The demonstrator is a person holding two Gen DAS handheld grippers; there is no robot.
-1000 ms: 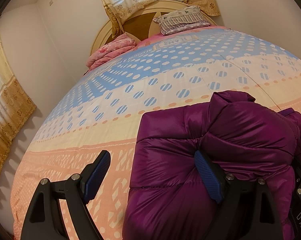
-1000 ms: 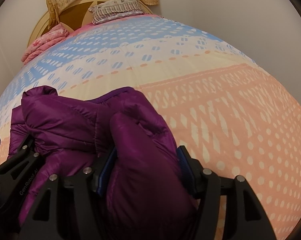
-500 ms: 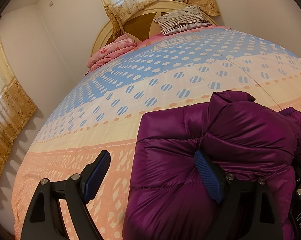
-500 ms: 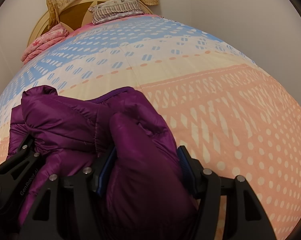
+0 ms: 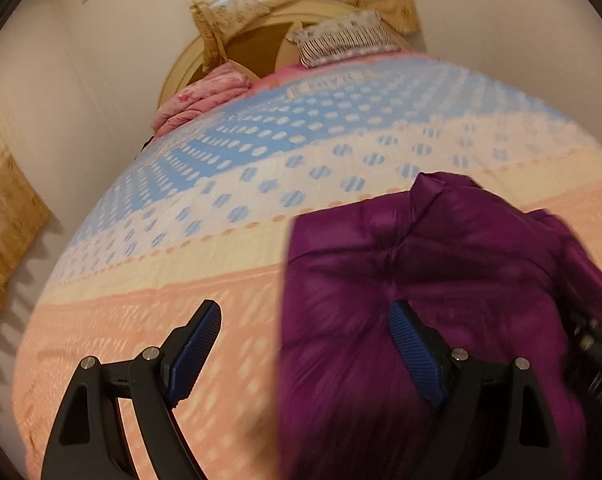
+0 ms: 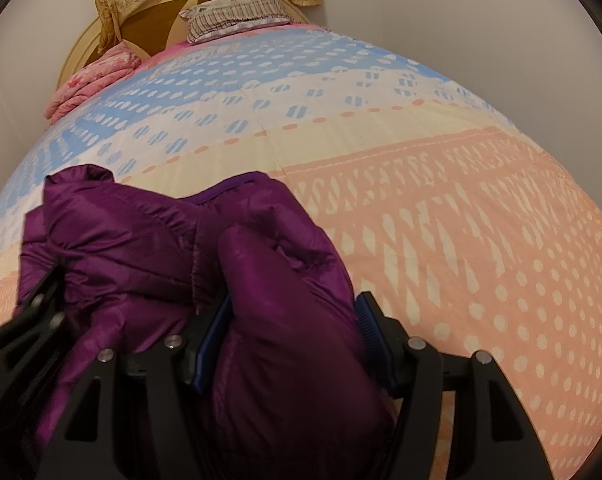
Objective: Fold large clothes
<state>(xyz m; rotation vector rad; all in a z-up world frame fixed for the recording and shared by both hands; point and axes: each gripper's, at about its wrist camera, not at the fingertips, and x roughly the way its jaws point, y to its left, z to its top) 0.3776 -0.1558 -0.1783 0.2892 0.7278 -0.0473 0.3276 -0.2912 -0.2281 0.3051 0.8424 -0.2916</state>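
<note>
A purple puffer jacket (image 5: 441,272) lies bunched and folded on the bed; it also shows in the right wrist view (image 6: 149,240). My left gripper (image 5: 305,348) is open at the jacket's left edge, its right finger against the fabric and its left finger over the bedspread. My right gripper (image 6: 293,336) is shut on a thick fold of the jacket's right side, with padding bulging between the blue pads. The left gripper's black frame (image 6: 25,320) shows at the left of the right wrist view.
The bed is covered by a blue, cream and peach patterned bedspread (image 6: 441,208). A folded pink quilt (image 5: 205,96) and a striped pillow (image 5: 341,40) lie at the round headboard (image 6: 89,36). Curtains hang behind and at the left. Walls stand close on both sides.
The left wrist view has become blurred and shifted a little, so the left gripper is moving slightly. The right gripper keeps its hold on the jacket.
</note>
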